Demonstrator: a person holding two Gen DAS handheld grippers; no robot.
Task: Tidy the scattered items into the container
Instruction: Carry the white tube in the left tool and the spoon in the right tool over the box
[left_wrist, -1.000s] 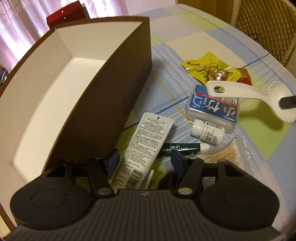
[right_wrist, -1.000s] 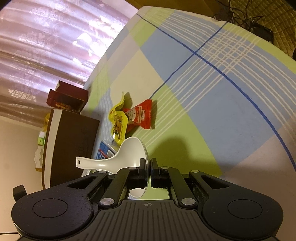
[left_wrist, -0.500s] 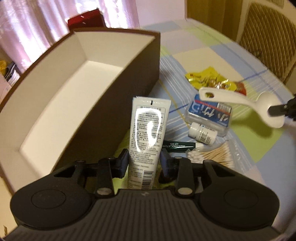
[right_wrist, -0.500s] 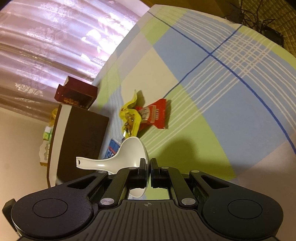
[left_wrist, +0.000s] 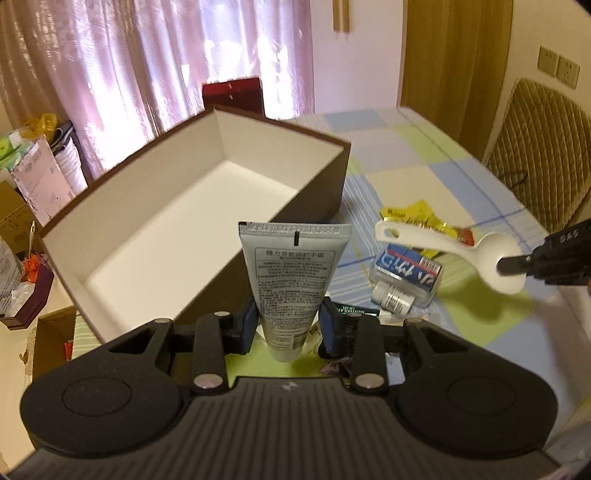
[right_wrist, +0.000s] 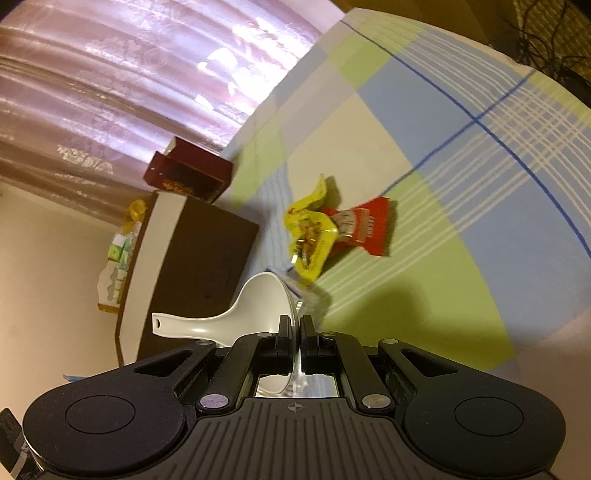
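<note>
My left gripper (left_wrist: 288, 328) is shut on a white cream tube (left_wrist: 291, 280) and holds it upright, lifted beside the near wall of the brown box (left_wrist: 325, 147), whose white inside is bare. My right gripper (right_wrist: 295, 332) is shut on the bowl of a white spoon (right_wrist: 255, 306), held above the table; the spoon also shows in the left wrist view (left_wrist: 454, 251), with the right gripper (left_wrist: 517, 264) at its bowl. A yellow packet (right_wrist: 310, 236) and a red packet (right_wrist: 365, 229) lie on the cloth ahead.
A blue-labelled clear case (left_wrist: 410, 269), a small white bottle (left_wrist: 391, 299) and a dark green tube (left_wrist: 354, 310) lie on the checked tablecloth (right_wrist: 461, 184). A dark red box (left_wrist: 232, 92) stands behind the brown box. A wicker chair (left_wrist: 543, 147) is at the right.
My left gripper closed on the cream tube and lifted it upright off the table. My right gripper kept hold of the spoon and shifted slightly.
</note>
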